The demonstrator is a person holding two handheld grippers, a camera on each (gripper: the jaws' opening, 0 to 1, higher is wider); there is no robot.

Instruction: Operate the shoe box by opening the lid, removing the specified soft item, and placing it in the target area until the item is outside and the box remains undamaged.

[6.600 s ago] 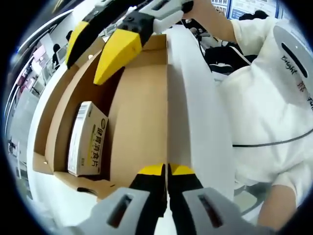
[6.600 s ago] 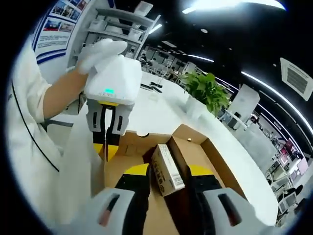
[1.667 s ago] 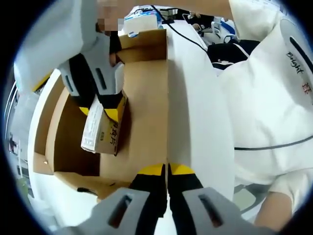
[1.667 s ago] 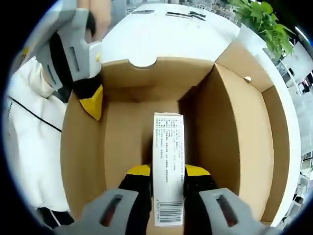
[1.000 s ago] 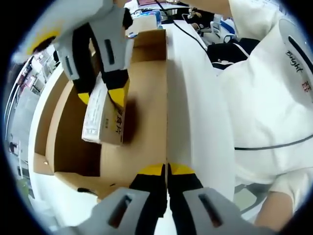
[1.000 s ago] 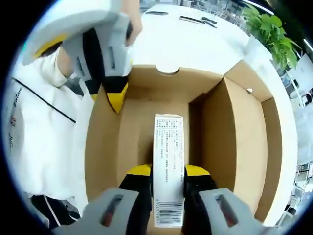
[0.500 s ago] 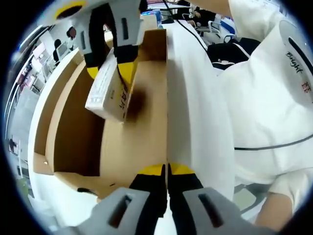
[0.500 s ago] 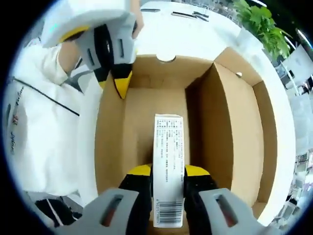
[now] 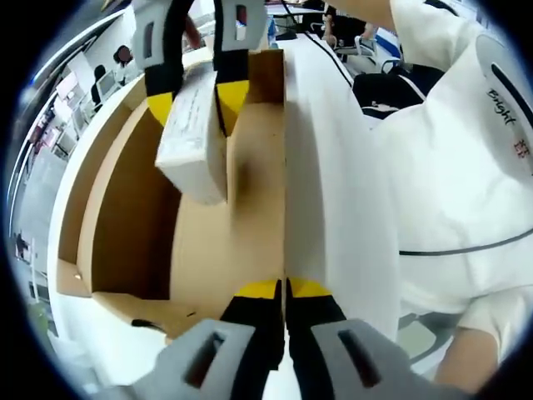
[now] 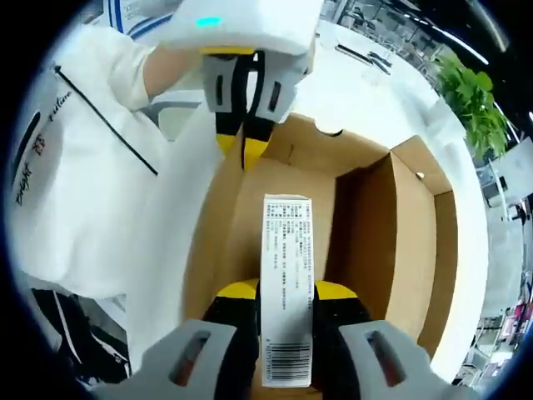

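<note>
- left gripper [image 9: 285,290]: jaws pressed together, clamped on the lid edge.
- right gripper [image 10: 286,290]: jaws closed on the small carton, raised above the box.

open-plan office or lab hall, long white table [image 10: 379,79] beyond the right claw, green potted plant [image 10: 469,92] far to its upper right, posters [image 10: 133,10] on the wall at its upper left, desks and seated people [image 9: 119,60] beyond the left claw

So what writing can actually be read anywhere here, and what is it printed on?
"Bright": black lettering on the person's white shirt, at the sleeve.
Small carton in the right tool: rows of print and a barcode, too small to read.
Red marks beside "Bright": too blurred to read.
</note>
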